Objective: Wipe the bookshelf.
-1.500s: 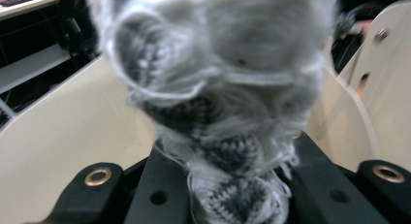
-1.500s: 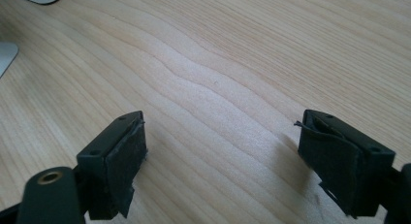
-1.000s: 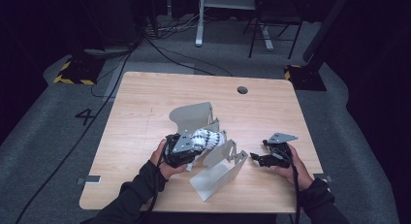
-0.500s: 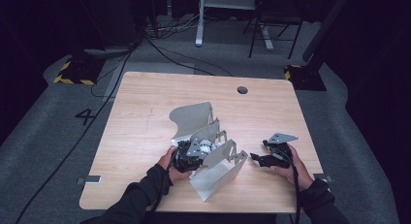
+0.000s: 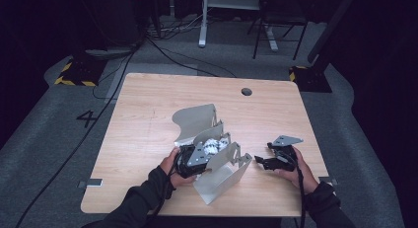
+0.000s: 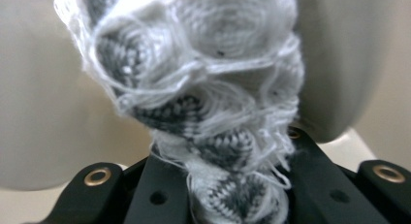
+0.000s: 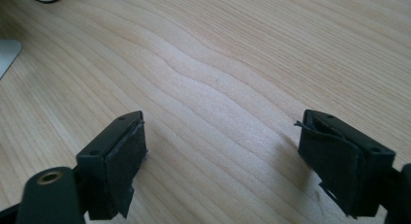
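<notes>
Carrying a knitted grey-and-white cloth [image 6: 203,103] appears to be the step in hand; we judge it is being taken to, or drawn from, the grey metal folding board [image 5: 217,176] at the near middle of the table [image 5: 148,114]. On the left, the left gripper [image 5: 204,154] has its jaws shut tight on the cloth; the bunched knit rises straight from between the jaws, close against the board's pale panel [image 6: 43,112]. Next, we judge, the cloth must be spread flat on the board, which calls for a second grip; to the right, the right gripper [image 7: 223,161] rests low over bare wood, jaws wide apart, holding nothing, well apart from the cloth.
</notes>
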A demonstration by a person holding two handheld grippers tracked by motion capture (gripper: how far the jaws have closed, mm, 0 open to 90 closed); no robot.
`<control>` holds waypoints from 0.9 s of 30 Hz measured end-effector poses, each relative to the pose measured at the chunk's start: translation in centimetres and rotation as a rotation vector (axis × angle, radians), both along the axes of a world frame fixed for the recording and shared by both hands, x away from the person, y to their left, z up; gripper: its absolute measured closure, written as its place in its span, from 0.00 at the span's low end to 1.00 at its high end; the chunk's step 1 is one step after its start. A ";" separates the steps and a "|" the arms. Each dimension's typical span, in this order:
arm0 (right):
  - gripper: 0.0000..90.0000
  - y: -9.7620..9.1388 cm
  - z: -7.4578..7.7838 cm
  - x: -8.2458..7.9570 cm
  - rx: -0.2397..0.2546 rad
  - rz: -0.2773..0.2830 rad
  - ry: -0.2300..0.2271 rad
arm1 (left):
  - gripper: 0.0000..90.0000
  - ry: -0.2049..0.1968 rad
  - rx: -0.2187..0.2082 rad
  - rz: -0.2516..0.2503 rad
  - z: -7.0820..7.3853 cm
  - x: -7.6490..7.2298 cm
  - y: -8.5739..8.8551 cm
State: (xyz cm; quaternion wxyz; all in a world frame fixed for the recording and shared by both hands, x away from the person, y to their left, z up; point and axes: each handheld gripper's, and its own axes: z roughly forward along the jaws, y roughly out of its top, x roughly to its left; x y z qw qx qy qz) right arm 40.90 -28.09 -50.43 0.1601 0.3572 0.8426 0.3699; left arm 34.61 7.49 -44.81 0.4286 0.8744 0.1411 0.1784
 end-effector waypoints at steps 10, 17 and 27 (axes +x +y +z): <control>0.20 0.0 0.0 0.0 0.001 0.000 0.000 | 0.86 -0.154 -0.111 -0.027 4.1 -2.4 2.0; 0.20 0.0 0.0 0.0 0.001 -0.001 0.000 | 0.86 -0.137 -0.089 -0.044 3.8 -2.3 2.2; 0.20 0.0 0.0 0.0 0.001 0.000 0.000 | 0.86 -0.056 0.053 -0.074 0.3 -1.4 1.2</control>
